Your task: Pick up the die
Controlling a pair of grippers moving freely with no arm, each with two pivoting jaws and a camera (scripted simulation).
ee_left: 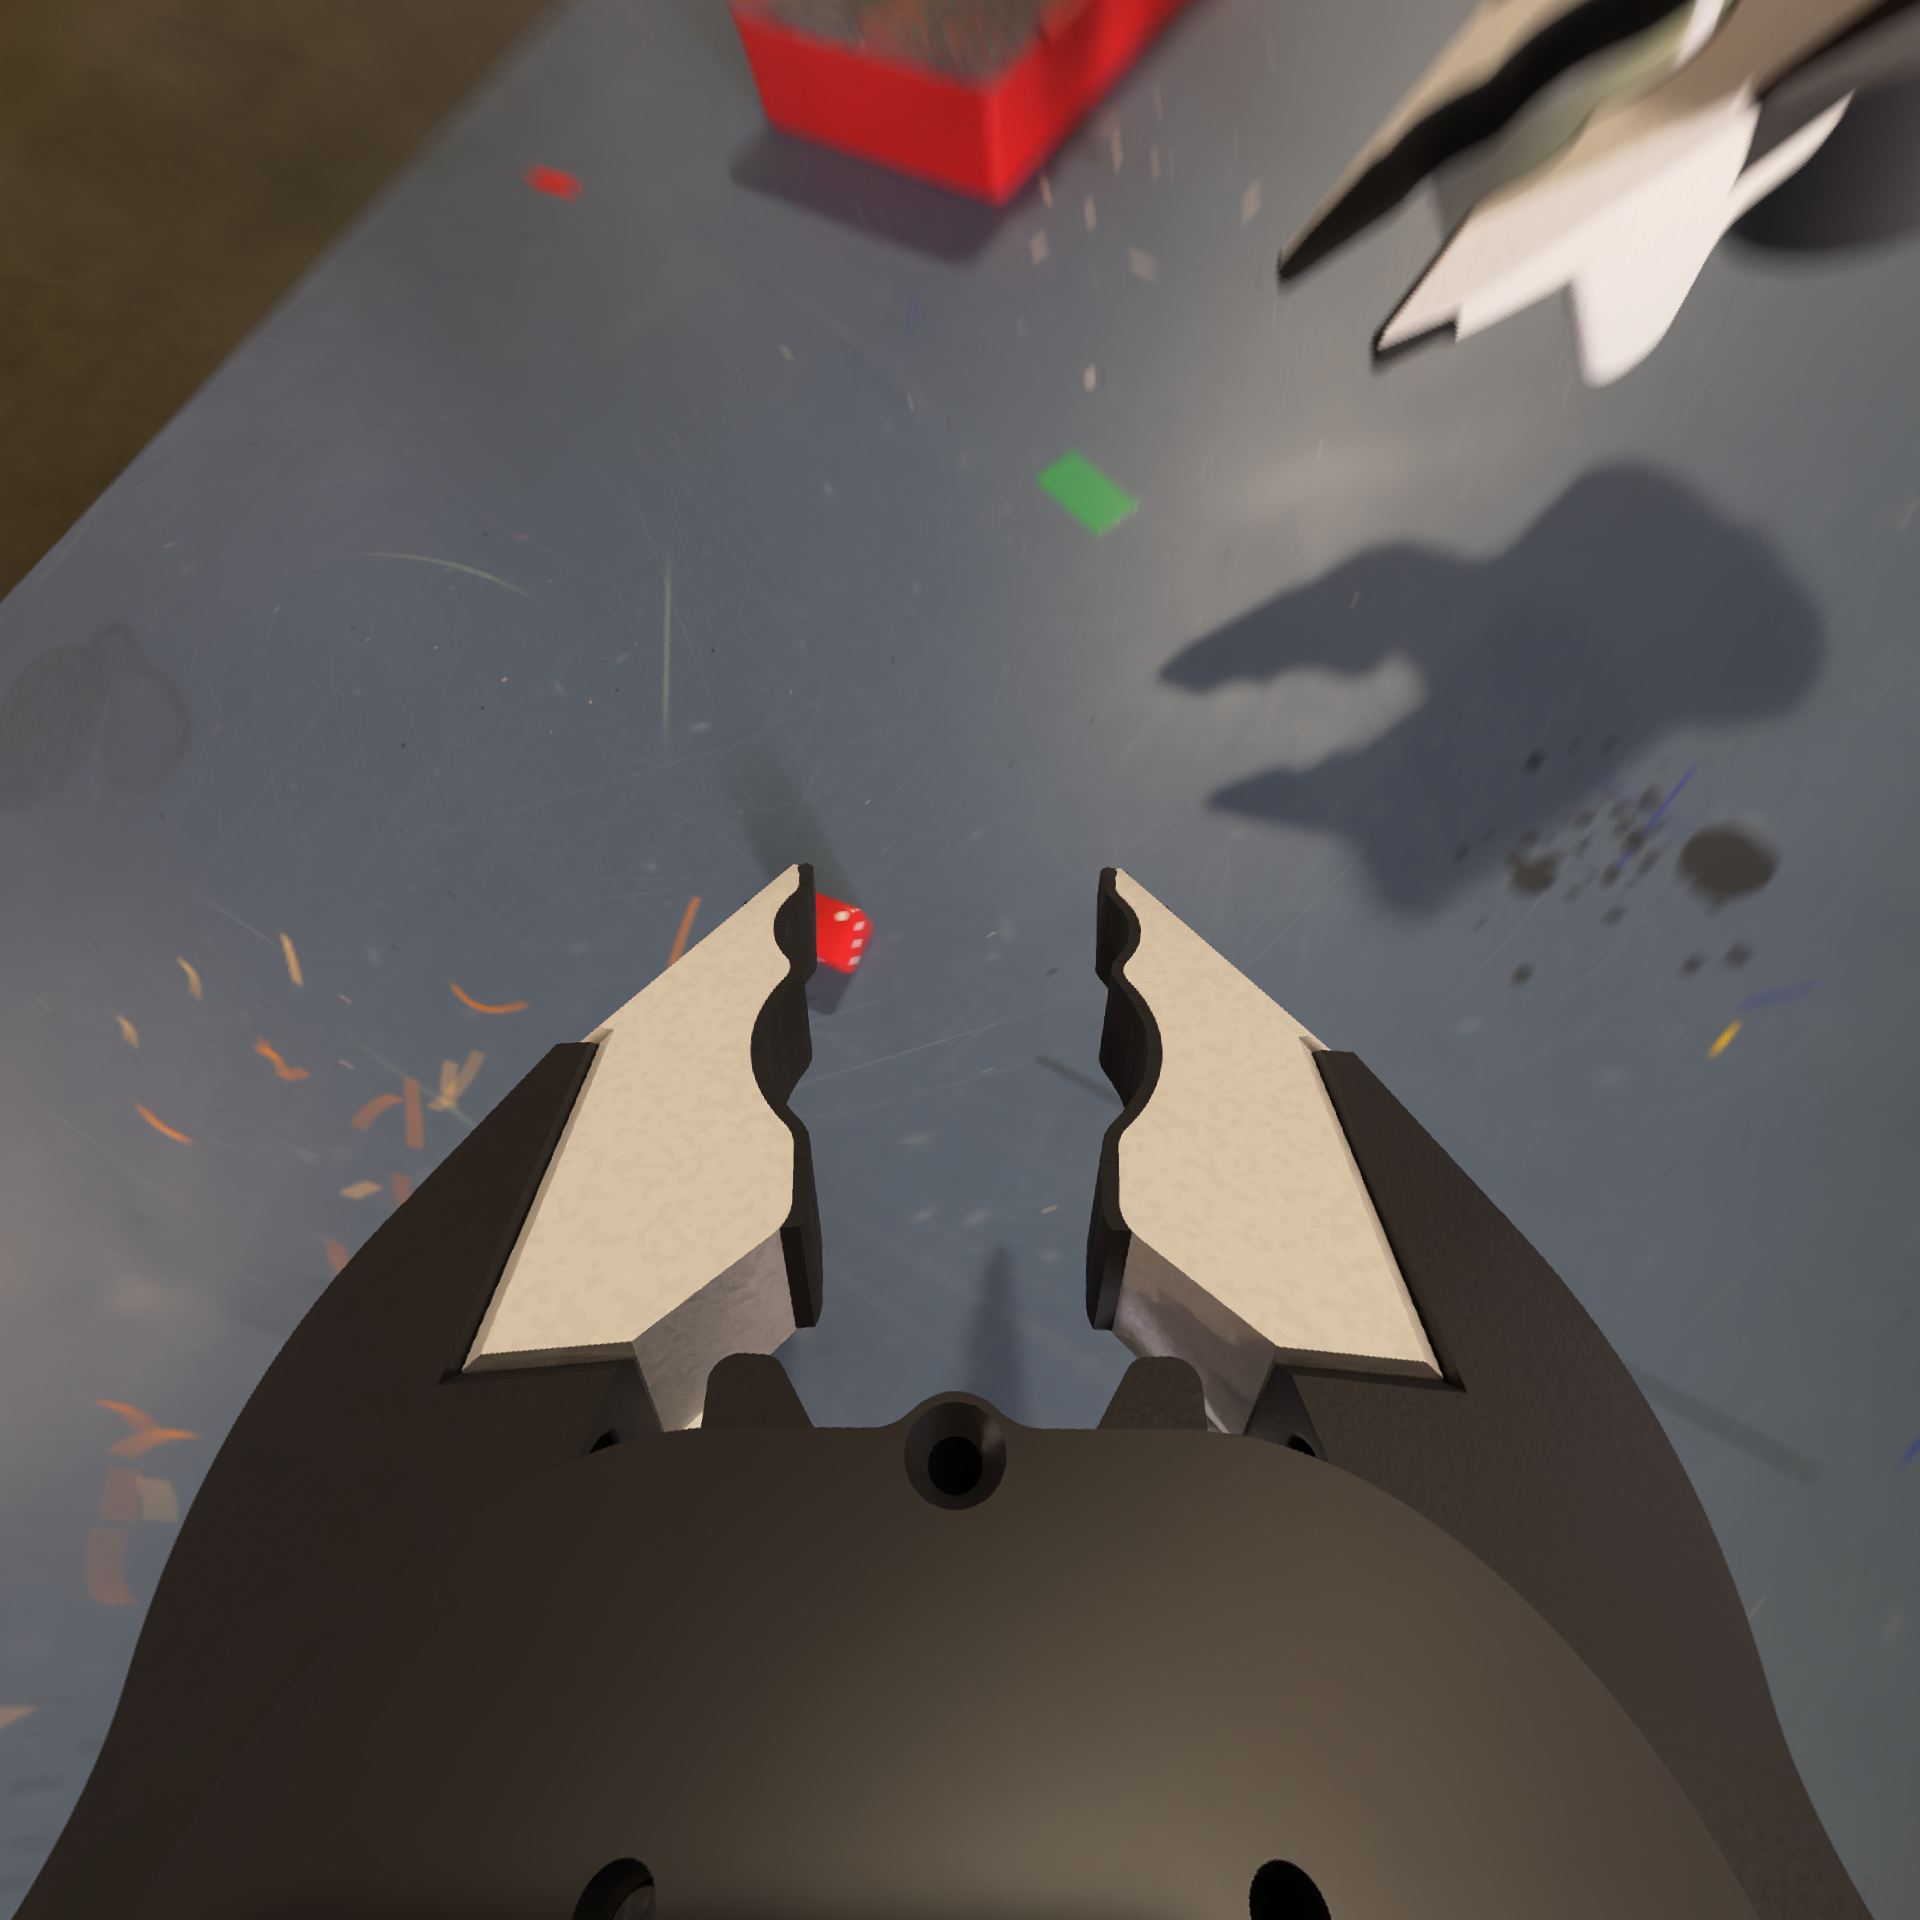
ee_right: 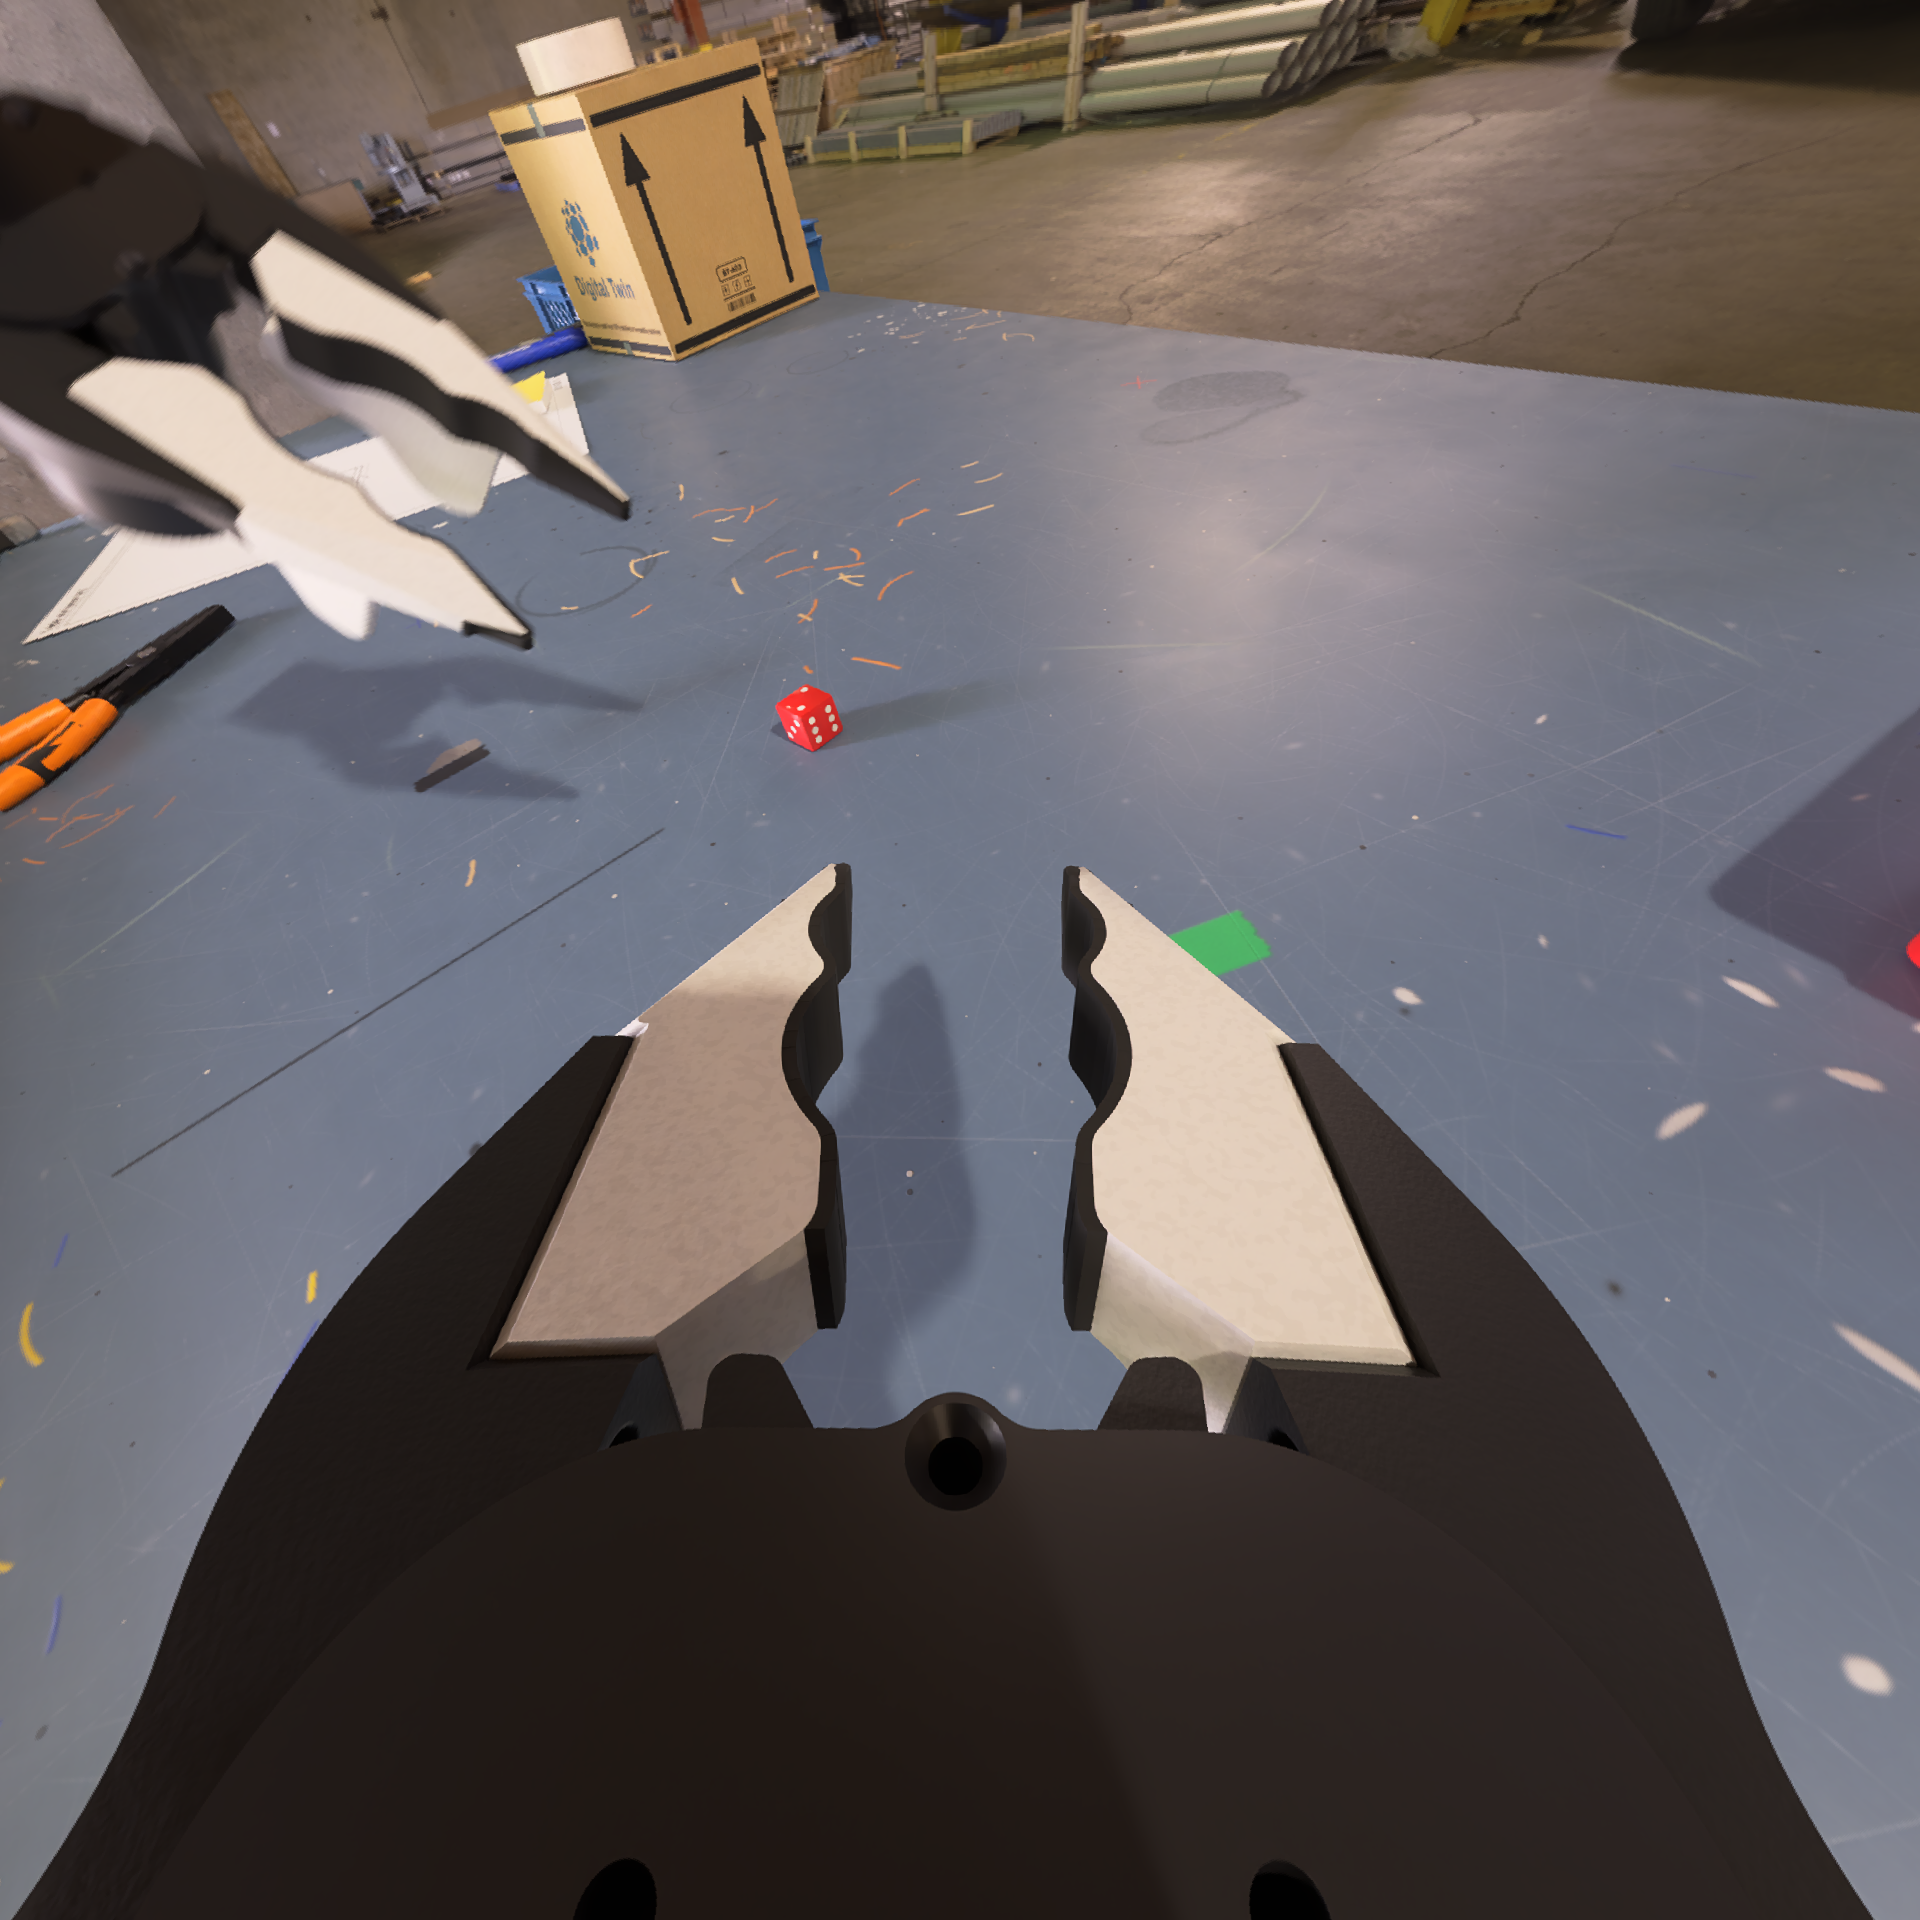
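Note:
A small red die (ee_left: 844,932) with white pips lies on the grey-blue table (ee_left: 520,675). In the left wrist view it sits just beyond and beside the tip of the left finger, partly hidden by it. My left gripper (ee_left: 954,873) is open and empty above the table; it also shows in the right wrist view (ee_right: 577,571) at the upper left, above and left of the die. In the right wrist view the die (ee_right: 809,717) lies ahead, a little left of centre. My right gripper (ee_right: 954,871) is open and empty, well short of the die; it also shows in the left wrist view (ee_left: 1335,307).
A red bin (ee_left: 935,83) stands at the far end of the table. A cardboard box (ee_right: 665,197), white paper (ee_right: 156,561), orange-handled pliers (ee_right: 73,717) and a small dark piece (ee_right: 452,764) lie at the left. A green tape patch (ee_right: 1221,940) and scattered shavings mark the table.

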